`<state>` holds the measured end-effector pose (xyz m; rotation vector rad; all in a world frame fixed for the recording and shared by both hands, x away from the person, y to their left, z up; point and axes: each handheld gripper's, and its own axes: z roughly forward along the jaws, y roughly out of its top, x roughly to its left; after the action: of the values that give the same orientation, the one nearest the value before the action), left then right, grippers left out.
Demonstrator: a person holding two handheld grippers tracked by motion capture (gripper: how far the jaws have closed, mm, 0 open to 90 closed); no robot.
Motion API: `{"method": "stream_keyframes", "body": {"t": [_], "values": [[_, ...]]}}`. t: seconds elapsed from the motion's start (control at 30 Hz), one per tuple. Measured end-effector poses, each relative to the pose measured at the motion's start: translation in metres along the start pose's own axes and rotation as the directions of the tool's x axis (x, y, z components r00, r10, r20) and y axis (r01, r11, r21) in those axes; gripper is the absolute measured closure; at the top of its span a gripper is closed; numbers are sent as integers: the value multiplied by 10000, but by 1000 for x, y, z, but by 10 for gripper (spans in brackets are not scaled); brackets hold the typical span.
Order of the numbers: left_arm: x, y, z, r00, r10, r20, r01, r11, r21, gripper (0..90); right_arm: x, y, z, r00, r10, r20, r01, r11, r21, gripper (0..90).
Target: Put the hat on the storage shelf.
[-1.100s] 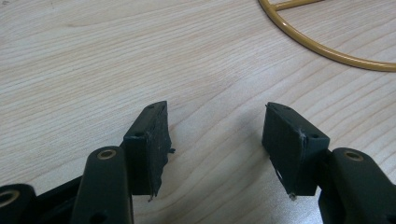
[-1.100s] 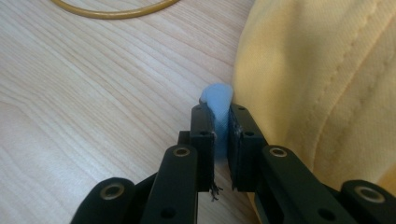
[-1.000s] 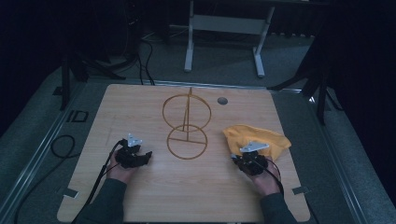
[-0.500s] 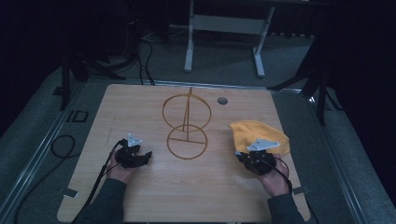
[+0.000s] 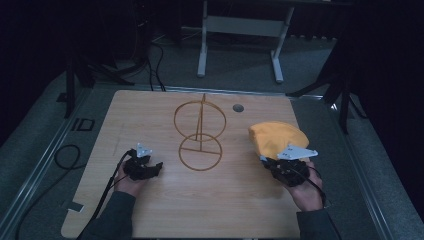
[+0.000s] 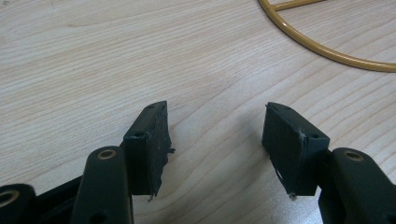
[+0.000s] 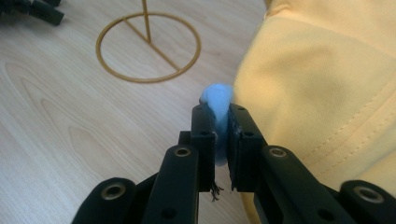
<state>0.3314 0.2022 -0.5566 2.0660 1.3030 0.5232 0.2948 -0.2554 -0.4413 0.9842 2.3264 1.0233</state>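
**Ana:** Starting on the left of the gold wire stand (image 5: 200,135), the left gripper (image 5: 143,168) rests on the wooden table (image 5: 150,115) exactly where it sat a second ago, jaws spread wide with bare wood between them and nothing held.

**Ben:** And the stand itself?

**Ana:** Unmoved. Upright hoop on its post, flat ring at the base, nothing hanging on it.

**Ben:** So the change is to the right of the stand.

**Ana:** Yes. The right gripper (image 5: 272,165) has slid away from the stand towards the table's right edge, and the yellow cap (image 5: 277,137) has gone with it, bunching into a rounder lump. In the right gripper view the jaws are clamped on a light blue fold (image 7: 218,105) at the cap's edge.

**Ben:** Meaning?

**Ana:** My read: the grip has taken, since the cloth follows the hand. The cap lies on the table well right of the stand, so lifting it over to the hoop looks like the work ahead.

**Ben:** Any logos or lettering?

**Ana:** None readable on cap, stand or grippers. Beyond the table's left edge, a floor marking (image 5: 82,124) resembling "ID".
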Motion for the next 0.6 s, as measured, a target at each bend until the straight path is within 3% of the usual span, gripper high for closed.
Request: {"method": "stream_keyframes", "body": {"t": [0.6], "values": [[0, 0, 0, 10000, -13, -12, 13, 10000, 6, 416, -18, 16, -52, 9970, 186, 752, -116, 9957, -919, 825]]}}
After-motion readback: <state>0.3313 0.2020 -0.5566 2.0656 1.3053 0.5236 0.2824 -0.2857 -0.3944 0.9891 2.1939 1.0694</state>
